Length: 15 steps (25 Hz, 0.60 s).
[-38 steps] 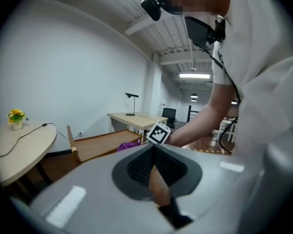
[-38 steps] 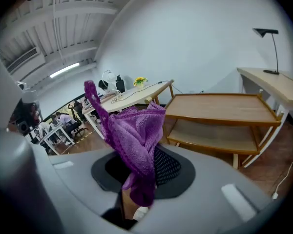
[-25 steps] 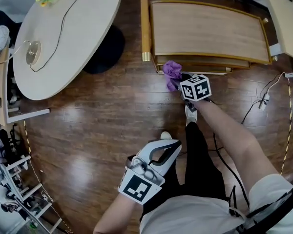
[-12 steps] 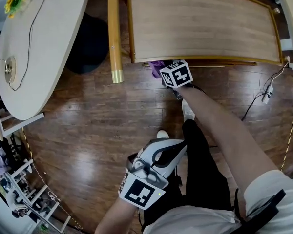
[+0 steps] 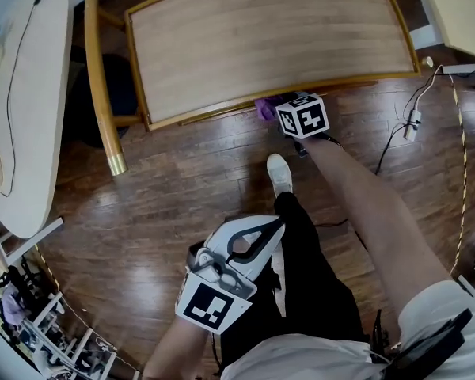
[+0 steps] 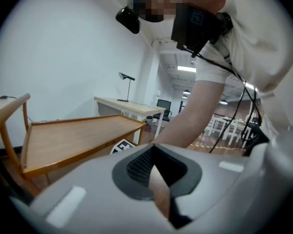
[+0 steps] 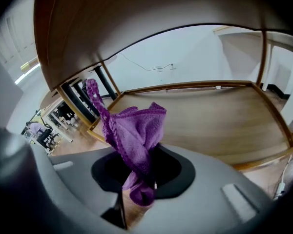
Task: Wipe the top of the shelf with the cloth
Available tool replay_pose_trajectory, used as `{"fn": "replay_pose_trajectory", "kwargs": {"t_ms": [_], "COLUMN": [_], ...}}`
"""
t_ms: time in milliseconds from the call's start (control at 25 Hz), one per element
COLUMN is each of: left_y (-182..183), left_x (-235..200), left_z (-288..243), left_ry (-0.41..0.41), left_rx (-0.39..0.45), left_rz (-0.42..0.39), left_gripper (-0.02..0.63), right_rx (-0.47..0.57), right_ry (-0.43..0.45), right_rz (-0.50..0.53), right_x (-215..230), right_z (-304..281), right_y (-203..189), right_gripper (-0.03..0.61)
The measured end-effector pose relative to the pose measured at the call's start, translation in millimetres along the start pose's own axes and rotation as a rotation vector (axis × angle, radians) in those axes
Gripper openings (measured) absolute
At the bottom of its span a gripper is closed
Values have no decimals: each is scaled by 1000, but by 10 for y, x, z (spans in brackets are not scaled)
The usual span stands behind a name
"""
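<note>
Head view first: the right claw (image 5: 285, 112), under its marker cube, sits at the front edge of the wooden shelf (image 5: 269, 46). A tuft of the purple cloth (image 5: 265, 108) pokes out just past its tips, against the shelf's rim. The left claw (image 5: 271, 232) hangs low and well back from the shelf, close to the person's body, above the wood floor (image 5: 166, 196). A white shoe (image 5: 279, 172) stands between the two claws. A pale round table (image 5: 24, 93) lies far off to the left claw's left.

Over to the left gripper view: the left claw (image 6: 161, 199) has its jaws drawn together with nothing between them. Ahead and to its left stands the shelf (image 6: 78, 135), and the person's arm (image 6: 195, 116) reaches toward it.

Now the right gripper view: the right claw (image 7: 139, 199) is clamped on the cloth (image 7: 134, 135), which bunches up and spills forward out of the jaws. Just beyond lies a rimmed wooden board (image 7: 210, 116) of the shelf, and a broad brown surface (image 7: 136, 18) arches over the claw.
</note>
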<state>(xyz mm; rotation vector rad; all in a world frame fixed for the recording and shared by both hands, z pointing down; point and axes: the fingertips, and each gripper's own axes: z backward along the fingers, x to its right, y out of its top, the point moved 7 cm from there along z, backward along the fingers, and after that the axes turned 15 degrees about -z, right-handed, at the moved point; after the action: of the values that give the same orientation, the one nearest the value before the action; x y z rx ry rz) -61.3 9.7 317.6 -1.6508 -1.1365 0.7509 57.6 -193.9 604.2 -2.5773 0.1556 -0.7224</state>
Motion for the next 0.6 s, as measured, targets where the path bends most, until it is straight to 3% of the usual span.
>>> {"fn": "replay_pose_trajectory", "kwargs": {"t_ms": [280, 600], "left_y": [106, 131], "left_x": [88, 51], "left_z": [-407, -661], "left_ry": [-86, -112], "left_rx": [5, 7], "left_rz": [-3, -19], "left_gripper": [18, 18], "right_rx": [48, 74], "right_ry": [-137, -355], "right_rz": [-62, -105], "right_x": [1079, 2279], "right_z": [645, 1348], "right_y": [16, 18], "right_gripper": [100, 100]}}
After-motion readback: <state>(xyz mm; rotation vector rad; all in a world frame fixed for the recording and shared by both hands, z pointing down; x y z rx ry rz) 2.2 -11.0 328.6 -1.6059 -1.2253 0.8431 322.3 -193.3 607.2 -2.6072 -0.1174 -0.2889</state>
